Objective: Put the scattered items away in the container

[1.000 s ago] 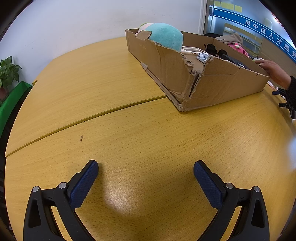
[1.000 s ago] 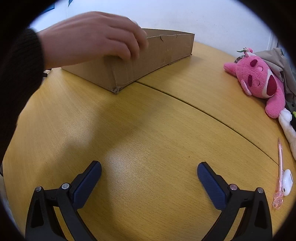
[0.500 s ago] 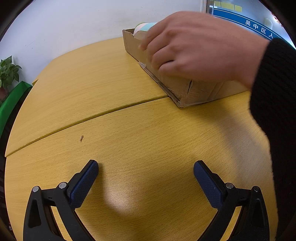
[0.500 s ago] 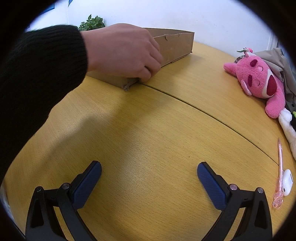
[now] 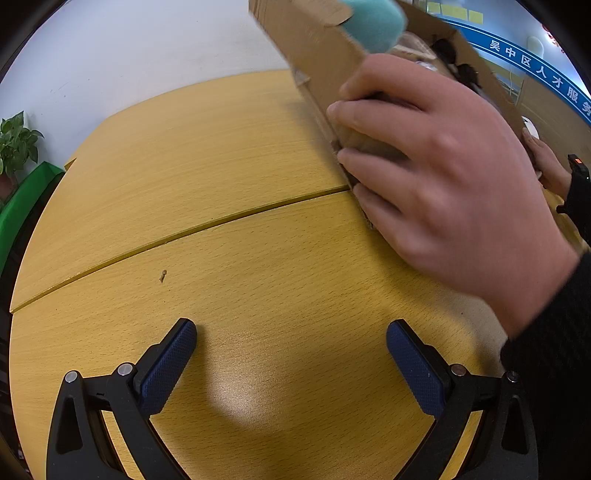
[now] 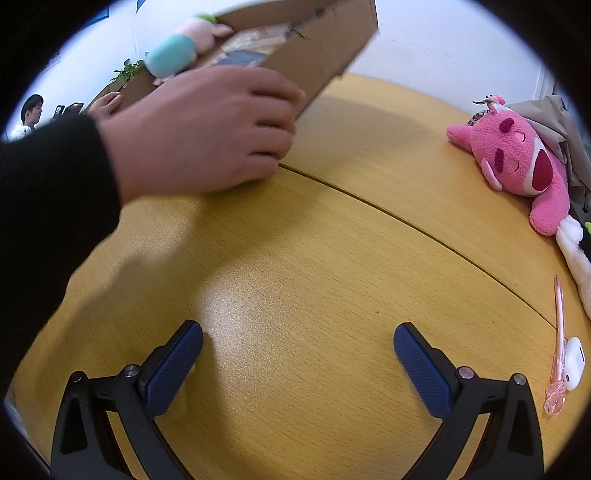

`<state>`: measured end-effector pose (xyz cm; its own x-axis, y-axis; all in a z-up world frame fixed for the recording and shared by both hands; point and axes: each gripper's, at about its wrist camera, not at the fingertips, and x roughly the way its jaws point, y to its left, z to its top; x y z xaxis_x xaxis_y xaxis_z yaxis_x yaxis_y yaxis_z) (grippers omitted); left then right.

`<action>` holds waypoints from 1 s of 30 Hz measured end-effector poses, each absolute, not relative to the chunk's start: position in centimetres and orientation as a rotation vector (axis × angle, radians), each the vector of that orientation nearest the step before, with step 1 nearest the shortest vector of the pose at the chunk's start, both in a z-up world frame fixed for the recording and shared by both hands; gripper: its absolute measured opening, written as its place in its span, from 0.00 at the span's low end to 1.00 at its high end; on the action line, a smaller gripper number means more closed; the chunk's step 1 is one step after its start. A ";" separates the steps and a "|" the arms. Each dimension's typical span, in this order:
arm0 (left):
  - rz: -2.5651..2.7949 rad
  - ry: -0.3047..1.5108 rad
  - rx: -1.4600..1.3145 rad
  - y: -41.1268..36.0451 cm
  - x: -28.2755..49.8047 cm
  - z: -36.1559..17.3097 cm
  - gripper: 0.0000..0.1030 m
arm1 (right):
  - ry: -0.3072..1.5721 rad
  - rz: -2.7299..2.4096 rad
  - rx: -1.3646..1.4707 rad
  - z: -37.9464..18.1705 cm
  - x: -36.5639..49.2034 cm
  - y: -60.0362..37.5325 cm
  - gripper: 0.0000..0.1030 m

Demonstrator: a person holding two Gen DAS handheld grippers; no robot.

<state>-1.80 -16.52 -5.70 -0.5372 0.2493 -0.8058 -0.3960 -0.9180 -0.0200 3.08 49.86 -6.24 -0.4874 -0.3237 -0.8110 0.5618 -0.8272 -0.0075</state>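
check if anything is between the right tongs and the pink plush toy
Nothing visible stands between them. Bare table runs from the open right tongs to the pink plush toy. The hand tilting the cardboard box is off to the other side.

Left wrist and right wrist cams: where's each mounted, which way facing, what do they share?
Left wrist: on the left tool, looking forward over the table; open fingers low in frame.
Right wrist: on the right tool, looking forward toward the pink plush; open fingers low.
Shared: a bare hand tilting the cardboard box, teal plush inside.
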 end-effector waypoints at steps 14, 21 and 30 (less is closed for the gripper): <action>2.460 0.234 -1.251 -16.7 -1.9 -5.5 1.00 | 0.373 -2.305 1.177 -6.1 3.6 49.8 1.00; 2.461 0.233 -1.252 -16.7 -1.8 -5.6 1.00 | 0.372 -2.306 1.178 -6.0 3.6 49.8 1.00; 2.462 0.232 -1.252 -16.7 -1.8 -5.6 1.00 | 0.370 -2.308 1.179 -6.0 3.8 49.8 1.00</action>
<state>-1.83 -16.69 -5.59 -0.5378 0.2481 -0.8057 -0.3944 -0.9187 -0.0196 3.76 49.77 -6.00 -0.4877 -0.3219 -0.8115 0.5595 -0.8288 -0.0075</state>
